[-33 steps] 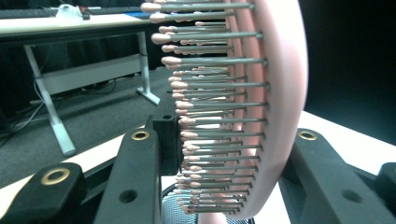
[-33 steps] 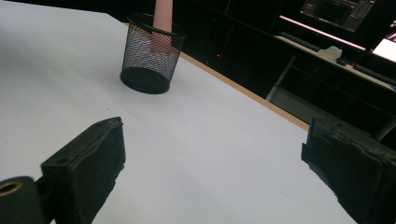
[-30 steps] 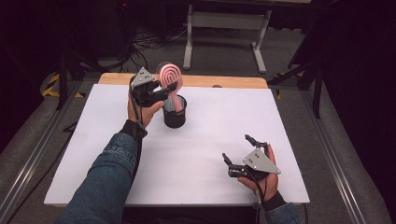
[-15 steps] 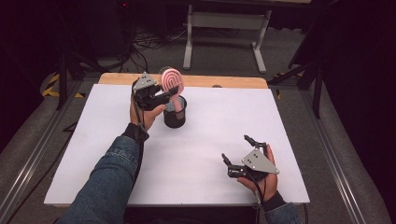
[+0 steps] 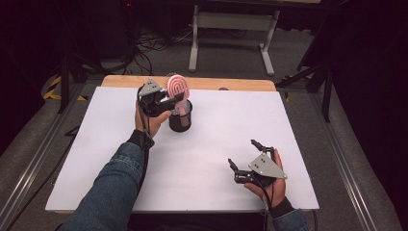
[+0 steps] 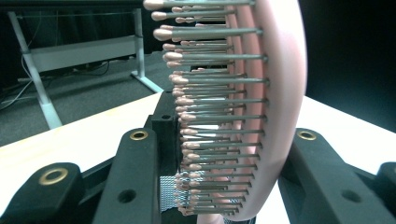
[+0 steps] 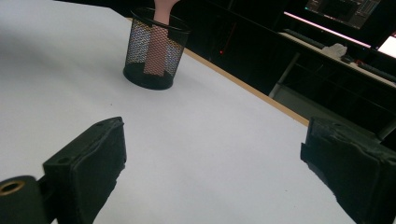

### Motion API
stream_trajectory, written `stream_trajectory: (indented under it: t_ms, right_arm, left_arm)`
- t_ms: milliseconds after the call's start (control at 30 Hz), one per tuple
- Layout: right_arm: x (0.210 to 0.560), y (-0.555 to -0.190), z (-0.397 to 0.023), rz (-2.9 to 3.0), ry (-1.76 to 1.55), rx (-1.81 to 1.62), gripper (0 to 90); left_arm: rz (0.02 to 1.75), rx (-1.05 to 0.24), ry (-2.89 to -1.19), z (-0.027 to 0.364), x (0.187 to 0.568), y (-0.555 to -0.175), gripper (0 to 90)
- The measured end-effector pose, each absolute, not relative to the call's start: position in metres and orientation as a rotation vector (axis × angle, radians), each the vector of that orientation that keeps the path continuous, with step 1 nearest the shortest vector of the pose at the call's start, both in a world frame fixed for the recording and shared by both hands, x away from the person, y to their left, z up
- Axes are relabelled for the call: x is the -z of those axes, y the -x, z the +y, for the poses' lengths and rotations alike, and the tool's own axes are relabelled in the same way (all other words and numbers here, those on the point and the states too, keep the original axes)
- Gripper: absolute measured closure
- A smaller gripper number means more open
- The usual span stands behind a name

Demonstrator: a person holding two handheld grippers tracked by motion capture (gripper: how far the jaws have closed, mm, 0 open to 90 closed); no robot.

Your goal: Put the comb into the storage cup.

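We take this for a lab or test room: our bench (image 5: 202,159) wears a plain white sheet over a wooden top, metal rails (image 5: 346,159) run along the floor beside it, loose cables (image 5: 149,45) trail behind, and monitors (image 7: 348,9) glow beyond the far edge.
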State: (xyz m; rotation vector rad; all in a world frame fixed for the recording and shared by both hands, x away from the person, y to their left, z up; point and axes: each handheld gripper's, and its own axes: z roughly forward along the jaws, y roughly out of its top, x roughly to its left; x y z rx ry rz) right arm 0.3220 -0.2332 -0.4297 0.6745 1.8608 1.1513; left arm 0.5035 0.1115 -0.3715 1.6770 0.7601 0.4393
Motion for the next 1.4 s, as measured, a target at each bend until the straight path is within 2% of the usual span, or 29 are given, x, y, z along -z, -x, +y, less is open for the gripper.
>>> stream_trajectory:
  t_ms: [333, 667, 1400]
  right_arm:
    - [0.431, -0.322, -0.232, 1.873, -0.674, -1.147, 7.0]
    - [0.431, -0.322, -0.231, 1.878, -0.666, -1.144, 7.0]
    - [0.432, -0.322, -0.229, 1.883, -0.665, -1.14, 7.0]
  left_arm:
    - [0.785, -0.409, -1.654, 0.114, 0.38, -0.506, 61.9]
    - [0.82, -0.44, -1.644, 0.119, 0.38, -0.507, 61.3]
    - [0.871, -0.497, -1.605, 0.151, 0.37, -0.503, 53.8]
